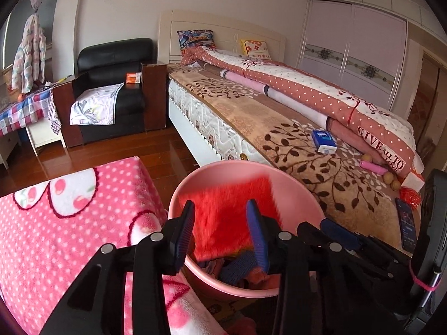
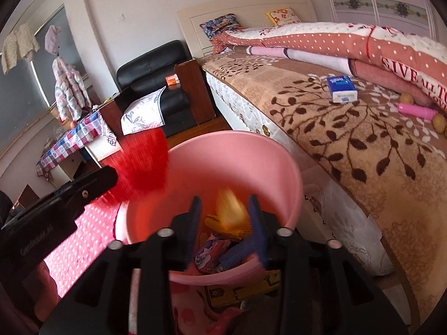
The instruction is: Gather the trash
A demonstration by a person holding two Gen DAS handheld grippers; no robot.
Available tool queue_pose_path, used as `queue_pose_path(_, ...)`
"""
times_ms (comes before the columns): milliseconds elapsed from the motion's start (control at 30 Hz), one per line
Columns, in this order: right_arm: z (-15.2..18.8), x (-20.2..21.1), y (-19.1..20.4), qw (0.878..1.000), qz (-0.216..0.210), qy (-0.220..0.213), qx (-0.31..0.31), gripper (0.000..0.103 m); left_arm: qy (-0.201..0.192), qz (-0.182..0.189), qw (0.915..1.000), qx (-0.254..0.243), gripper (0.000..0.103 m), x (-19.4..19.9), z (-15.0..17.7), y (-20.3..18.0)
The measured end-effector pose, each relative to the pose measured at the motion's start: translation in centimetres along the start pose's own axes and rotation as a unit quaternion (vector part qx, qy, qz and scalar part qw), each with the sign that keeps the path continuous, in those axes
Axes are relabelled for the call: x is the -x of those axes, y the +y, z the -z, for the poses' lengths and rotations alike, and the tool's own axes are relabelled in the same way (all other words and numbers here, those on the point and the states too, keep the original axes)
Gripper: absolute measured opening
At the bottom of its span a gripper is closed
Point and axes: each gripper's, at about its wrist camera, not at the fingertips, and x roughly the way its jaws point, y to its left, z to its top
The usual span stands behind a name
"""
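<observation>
I see bed (image 1: 251, 117) with leaf-print blanket, blue tissue pack (image 1: 324, 141) lying on it, black armchair (image 1: 117, 83) beside headboard, checked-cloth bench (image 1: 22, 111) far left.

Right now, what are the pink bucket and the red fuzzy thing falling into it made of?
The pink bucket looks like smooth plastic: an even colour and a soft sheen on its thin moulded rim. The red fuzzy thing looks like synthetic fur or plush, with fine shaggy strands; blur leaves that uncertain.
</observation>
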Motion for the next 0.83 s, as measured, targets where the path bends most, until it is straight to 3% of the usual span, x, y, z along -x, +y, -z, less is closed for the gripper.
queue_pose_path(433,0.2,0.2,-0.7,1.0,0.004,-0.002,-0.002,0.045,-0.02,-0.028,0.9987,-0.038,0.038,0.8,0.2,-1.2)
queue_pose_path(833,0.2,1.1,-0.3,1.0,0.002,-0.008,0.001,0.045,-0.021,-0.031,0.9987,-0.035,0.038,1.6,0.1,-1.3)
